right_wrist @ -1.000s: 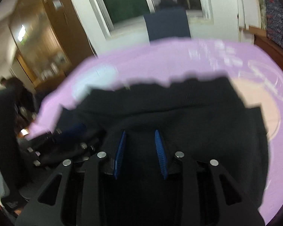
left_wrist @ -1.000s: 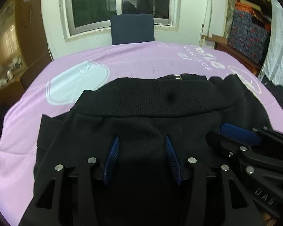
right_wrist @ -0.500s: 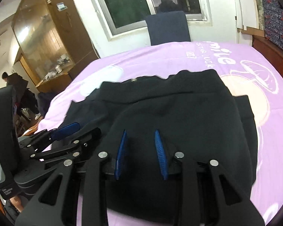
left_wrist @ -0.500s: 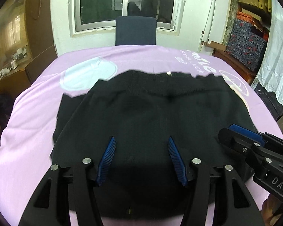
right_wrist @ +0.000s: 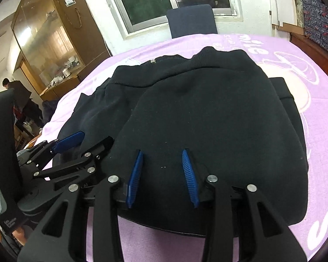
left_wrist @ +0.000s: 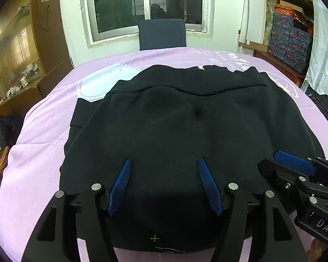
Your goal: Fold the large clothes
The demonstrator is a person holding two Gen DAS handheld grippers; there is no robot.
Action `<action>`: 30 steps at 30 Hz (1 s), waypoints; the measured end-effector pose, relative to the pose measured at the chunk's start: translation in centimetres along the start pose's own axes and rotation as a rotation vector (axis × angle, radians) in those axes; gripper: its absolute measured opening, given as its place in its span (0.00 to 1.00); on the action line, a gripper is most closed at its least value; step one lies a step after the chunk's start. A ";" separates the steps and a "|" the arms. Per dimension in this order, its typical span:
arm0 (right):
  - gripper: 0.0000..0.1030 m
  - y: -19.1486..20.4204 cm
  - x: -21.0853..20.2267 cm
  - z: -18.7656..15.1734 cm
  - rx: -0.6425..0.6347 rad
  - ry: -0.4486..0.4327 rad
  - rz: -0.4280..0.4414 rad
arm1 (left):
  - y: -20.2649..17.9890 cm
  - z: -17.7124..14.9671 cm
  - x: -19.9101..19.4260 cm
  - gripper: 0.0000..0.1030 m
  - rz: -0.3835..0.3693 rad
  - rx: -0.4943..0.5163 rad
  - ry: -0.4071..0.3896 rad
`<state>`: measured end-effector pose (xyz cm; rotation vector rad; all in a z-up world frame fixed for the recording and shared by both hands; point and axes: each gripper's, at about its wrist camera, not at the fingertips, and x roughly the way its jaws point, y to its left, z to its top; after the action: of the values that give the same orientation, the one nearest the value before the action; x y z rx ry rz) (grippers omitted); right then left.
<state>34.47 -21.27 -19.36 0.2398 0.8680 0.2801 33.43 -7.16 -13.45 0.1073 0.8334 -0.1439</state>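
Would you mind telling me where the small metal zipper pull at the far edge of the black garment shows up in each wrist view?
Left wrist view: the zipper pull sits at the garment's far edge, right of centre, upper part of the picture.
Right wrist view: the zipper pull sits at the far edge, left of centre, upper part.
Shared landmark: the dark blue chair back under the window, beyond the purple blanket.

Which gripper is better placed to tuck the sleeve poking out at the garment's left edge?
Left gripper, likely: the sleeve lies on its side, while the right gripper sits across the black garment.
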 end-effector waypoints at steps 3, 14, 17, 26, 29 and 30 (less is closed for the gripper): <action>0.36 -0.2 -0.2 0.0 0.010 -0.005 0.009 | 0.5 0.1 -0.2 0.63 -0.024 -0.025 0.000; 0.44 -3.6 -6.7 -2.9 0.239 -0.114 0.141 | -0.2 0.9 -2.3 0.60 -0.109 -0.053 0.004; 0.47 -5.0 -7.8 -4.6 0.313 -0.119 0.133 | -1.1 0.2 -1.0 0.62 -0.055 -0.001 0.013; 0.58 -8.6 -8.4 -7.8 0.603 -0.079 0.189 | -0.1 1.1 -1.5 0.61 -0.103 -0.075 0.046; 0.59 -9.7 -8.2 -8.1 0.686 -0.079 0.172 | 0.5 2.1 -1.7 0.58 -0.121 -0.117 0.043; 0.57 -10.0 -8.1 -8.0 0.709 -0.075 0.161 | 0.7 2.4 -1.6 0.57 -0.115 -0.127 0.045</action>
<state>24.73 -32.61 -21.78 0.9763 0.8489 0.1013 34.23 -6.74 -10.61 -0.0575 0.8915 -0.1965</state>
